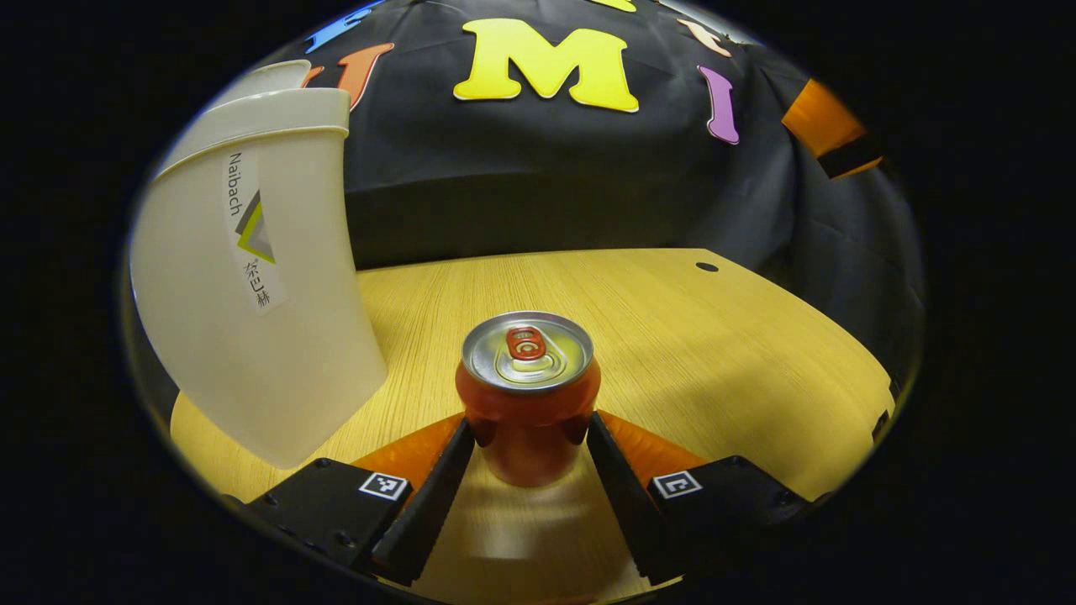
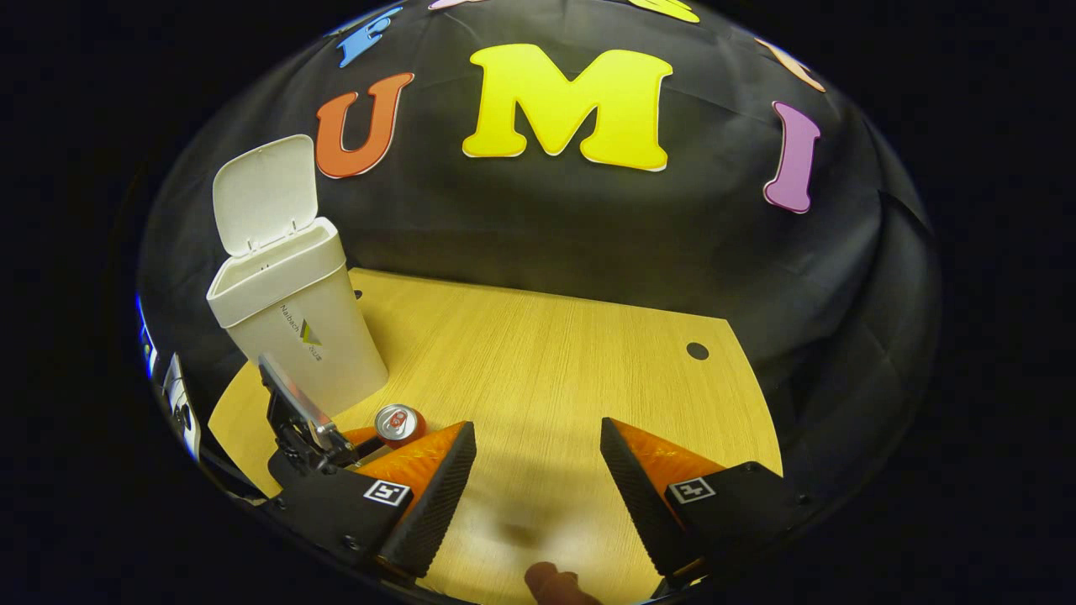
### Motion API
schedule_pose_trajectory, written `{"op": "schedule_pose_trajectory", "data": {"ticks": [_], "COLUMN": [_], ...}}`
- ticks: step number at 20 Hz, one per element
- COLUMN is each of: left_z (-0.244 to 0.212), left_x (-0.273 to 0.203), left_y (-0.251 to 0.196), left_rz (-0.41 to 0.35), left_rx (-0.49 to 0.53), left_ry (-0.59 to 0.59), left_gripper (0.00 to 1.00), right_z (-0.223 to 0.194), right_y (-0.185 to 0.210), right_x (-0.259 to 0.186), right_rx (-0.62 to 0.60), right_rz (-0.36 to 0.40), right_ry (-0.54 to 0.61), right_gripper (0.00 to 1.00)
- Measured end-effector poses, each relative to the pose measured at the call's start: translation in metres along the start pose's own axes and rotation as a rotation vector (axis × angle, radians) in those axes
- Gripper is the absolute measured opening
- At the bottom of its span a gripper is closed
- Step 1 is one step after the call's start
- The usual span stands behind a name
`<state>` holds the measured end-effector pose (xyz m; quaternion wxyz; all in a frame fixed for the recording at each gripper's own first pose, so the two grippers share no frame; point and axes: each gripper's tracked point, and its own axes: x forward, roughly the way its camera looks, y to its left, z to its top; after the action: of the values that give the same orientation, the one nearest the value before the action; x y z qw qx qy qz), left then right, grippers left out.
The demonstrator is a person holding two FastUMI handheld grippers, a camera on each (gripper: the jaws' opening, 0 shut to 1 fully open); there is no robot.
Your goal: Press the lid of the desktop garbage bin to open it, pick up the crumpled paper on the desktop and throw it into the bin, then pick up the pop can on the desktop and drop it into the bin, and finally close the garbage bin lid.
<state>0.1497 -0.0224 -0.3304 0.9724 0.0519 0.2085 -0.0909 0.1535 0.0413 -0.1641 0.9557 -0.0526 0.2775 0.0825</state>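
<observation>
An orange-red pop can with a silver top stands upright on the wooden table. My left gripper has a finger pressed on each side of it. The white garbage bin rises close on the left of the can. In the right gripper view the bin stands at the table's back left with its lid flipped up and its mouth uncovered. The can sits just in front of it, with the left gripper's body beside it. My right gripper hangs open over bare table, nothing between its fingers.
A small round hole marks the table near its far right edge. The black cloth wall runs close behind the table. The table's right edge curves away. A person's fingertip shows at the bottom of the right gripper view.
</observation>
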Motion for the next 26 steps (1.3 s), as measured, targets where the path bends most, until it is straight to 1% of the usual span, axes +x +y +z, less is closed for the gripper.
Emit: {"op": "schedule_pose_trajectory", "data": {"ticks": [1, 3, 8, 12, 15, 17, 21, 23, 24, 26], "left_z": [0.001, 0.001, 0.018, 0.04, 0.058, 0.07, 0.094, 0.112, 0.12, 0.137], "left_x": [0.0, -0.001, -0.01, -0.023, -0.037, -0.048, -0.076, -0.091, -0.099, -0.113], "left_y": [0.0, -0.003, -0.004, -0.006, -0.003, 0.004, 0.01, 0.017, 0.02, 0.025], "left_rz": [-0.001, -0.016, -0.006, -0.007, 0.009, 0.036, 0.06, 0.079, 0.085, 0.088], "left_rx": [0.0, -0.008, 0.013, 0.006, 0.002, -0.002, 0.012, 0.028, 0.027, -0.009], "left_ry": [0.001, 0.006, -0.024, -0.06, -0.08, -0.089, -0.087, -0.106, -0.106, -0.11], "left_gripper": [0.87, 0.86, 0.86, 0.86, 0.86, 0.86, 0.86, 0.86, 0.86, 0.86], "right_z": [-0.001, -0.002, -0.007, -0.007, -0.007, -0.007, -0.007, -0.006, -0.005, -0.003], "right_y": [-0.001, -0.005, -0.01, -0.014, -0.017, -0.018, -0.02, -0.02, -0.021, -0.026], "right_x": [-0.002, -0.004, -0.011, -0.018, -0.026, -0.031, -0.039, -0.04, -0.04, -0.039], "right_rx": [0.003, 0.002, 0.011, 0.027, 0.026, 0.036, 0.067, 0.093, 0.107, 0.125], "right_rz": [0.0, -0.006, -0.009, -0.017, -0.022, -0.022, -0.021, -0.019, -0.021, -0.038], "right_ry": [0.0, 0.001, 0.004, -0.004, -0.007, -0.009, -0.013, -0.019, -0.023, -0.034], "right_gripper": [0.94, 0.94, 0.95, 0.95, 0.95, 0.95, 0.94, 0.94, 0.95, 0.95]}}
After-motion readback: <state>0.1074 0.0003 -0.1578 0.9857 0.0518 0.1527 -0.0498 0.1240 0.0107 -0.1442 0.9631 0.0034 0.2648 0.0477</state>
